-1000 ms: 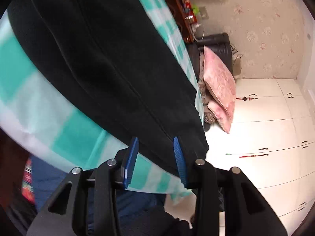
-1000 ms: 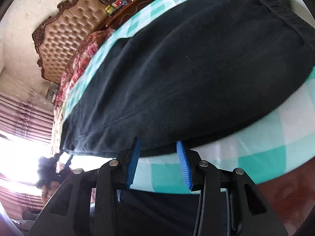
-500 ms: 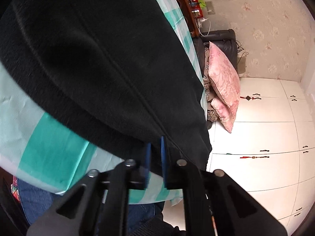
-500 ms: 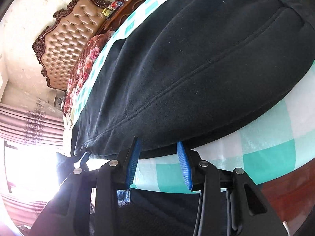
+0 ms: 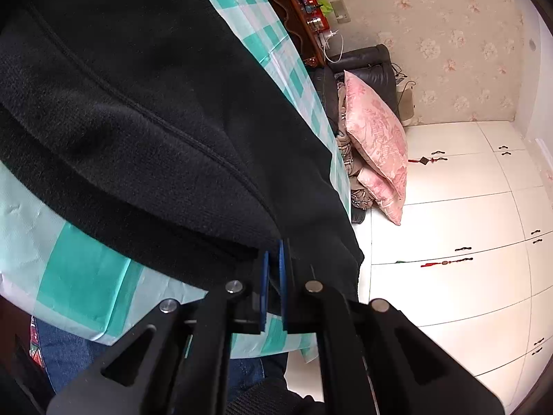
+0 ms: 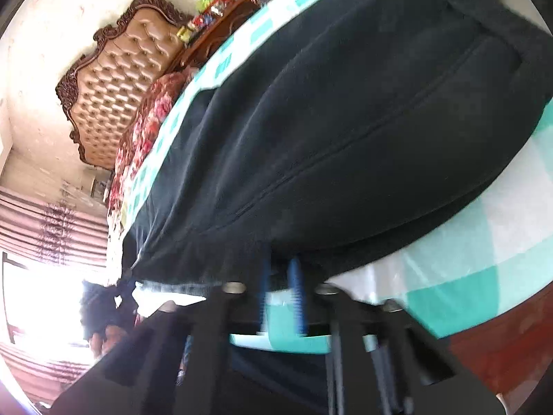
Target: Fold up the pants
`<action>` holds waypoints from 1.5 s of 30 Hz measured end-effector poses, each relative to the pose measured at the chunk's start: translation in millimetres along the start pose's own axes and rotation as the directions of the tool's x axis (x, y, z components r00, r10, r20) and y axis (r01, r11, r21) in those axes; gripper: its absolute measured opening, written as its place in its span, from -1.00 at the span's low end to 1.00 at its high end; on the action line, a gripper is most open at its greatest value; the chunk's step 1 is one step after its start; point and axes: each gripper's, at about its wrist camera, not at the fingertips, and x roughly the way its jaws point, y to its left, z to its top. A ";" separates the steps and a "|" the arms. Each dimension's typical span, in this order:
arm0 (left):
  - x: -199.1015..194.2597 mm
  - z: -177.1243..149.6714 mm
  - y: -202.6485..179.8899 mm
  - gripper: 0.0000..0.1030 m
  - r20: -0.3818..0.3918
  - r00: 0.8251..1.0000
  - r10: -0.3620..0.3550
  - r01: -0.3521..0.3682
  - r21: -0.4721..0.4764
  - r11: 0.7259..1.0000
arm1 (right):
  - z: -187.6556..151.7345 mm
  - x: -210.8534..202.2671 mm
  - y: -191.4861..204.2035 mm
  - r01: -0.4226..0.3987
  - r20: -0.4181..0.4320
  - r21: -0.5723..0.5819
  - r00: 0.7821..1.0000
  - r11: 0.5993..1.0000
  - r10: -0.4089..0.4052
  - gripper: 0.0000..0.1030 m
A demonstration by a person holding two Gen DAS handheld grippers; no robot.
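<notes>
Black pants (image 5: 145, 110) are spread flat on the teal-and-white checked tablecloth (image 5: 79, 276). The left gripper (image 5: 273, 259) comes in low at the near edge, blue pads pinched tight on the hem by the seam. The right gripper (image 6: 280, 273) sits at the near edge too, pads narrowed around the fabric edge, but it's motion-blurred, so I can't tell if it's actually clamped. No readable labels anywhere.

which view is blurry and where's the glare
Right wrist view: motion-smeared, worst on the right hand-held gripper and the black pants edge; window at lower left blown out white. Left wrist view: sharp, evenly lit, with fisheye bending at the rim.
</notes>
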 end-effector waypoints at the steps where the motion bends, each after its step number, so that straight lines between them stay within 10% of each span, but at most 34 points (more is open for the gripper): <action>1: -2.7 -1.7 -0.4 -0.91 0.001 1.000 0.004 -0.004 0.004 1.000 | -0.5 -8.8 6.1 0.003 0.021 -0.032 1.000 0.999 -0.003 -0.88; 11: 8.1 -18.1 33.6 -0.90 -0.060 0.995 0.078 -0.081 -0.053 0.995 | -11.1 0.8 -6.8 0.082 -0.023 -0.052 0.996 0.995 -0.083 -0.89; 15: 6.2 -15.9 39.5 -0.52 -0.092 0.992 0.090 -0.095 -0.051 0.994 | -13.6 3.0 -15.8 0.088 -0.057 -0.058 0.994 0.994 -0.091 -0.89; 21: -62.5 1.8 51.4 -0.40 0.069 0.987 0.143 -0.141 -0.031 0.989 | -9.4 -38.9 -13.6 0.217 0.010 -0.185 0.976 0.958 -0.219 -0.59; 23: -102.7 16.7 66.0 -0.37 0.202 0.960 0.193 -0.175 -0.105 0.979 | -3.7 -56.3 -10.7 0.237 0.081 -0.217 0.971 0.947 -0.224 -0.45; 25: -148.2 32.7 85.0 -0.33 0.346 0.903 0.255 -0.199 -0.191 0.961 | 5.6 -71.0 -7.4 0.298 0.195 -0.226 0.947 0.927 -0.257 0.53; 26: -173.0 42.4 97.0 -0.31 0.417 0.859 0.296 -0.213 -0.235 0.948 | 7.7 -76.6 -7.2 0.337 0.255 -0.228 0.926 0.914 -0.278 0.63; 31: -221.7 75.1 129.0 -0.30 0.504 0.803 0.318 -0.169 -0.319 0.932 | 33.8 -63.4 -2.7 0.529 0.377 -0.247 0.824 0.812 -0.422 0.62; 36: -219.3 104.1 138.5 -0.38 0.479 0.813 0.332 -0.191 -0.319 0.928 | 54.8 -40.0 -12.7 0.639 0.400 -0.204 0.746 0.741 -0.533 0.62; 38: -212.1 116.8 136.2 -0.89 0.443 0.818 0.367 -0.251 -0.299 0.921 | 58.4 -21.0 -18.5 0.685 0.371 -0.198 0.714 0.701 -0.593 0.62; 40: -217.6 116.3 119.9 -0.90 0.483 0.783 0.392 -0.316 -0.235 0.919 | 58.8 -8.1 -22.9 0.725 0.380 -0.212 0.679 0.656 -0.628 0.63; 42: -221.0 109.3 97.9 -0.90 0.534 0.712 0.456 -0.430 -0.182 0.884 | 54.7 -6.7 -28.1 0.732 0.396 -0.213 0.670 0.648 -0.628 0.69; 45: -214.5 111.0 122.7 -0.69 0.455 0.699 0.552 -0.475 -0.283 0.833 | 56.9 -7.9 -32.5 0.720 0.383 -0.195 0.681 0.666 -0.624 0.71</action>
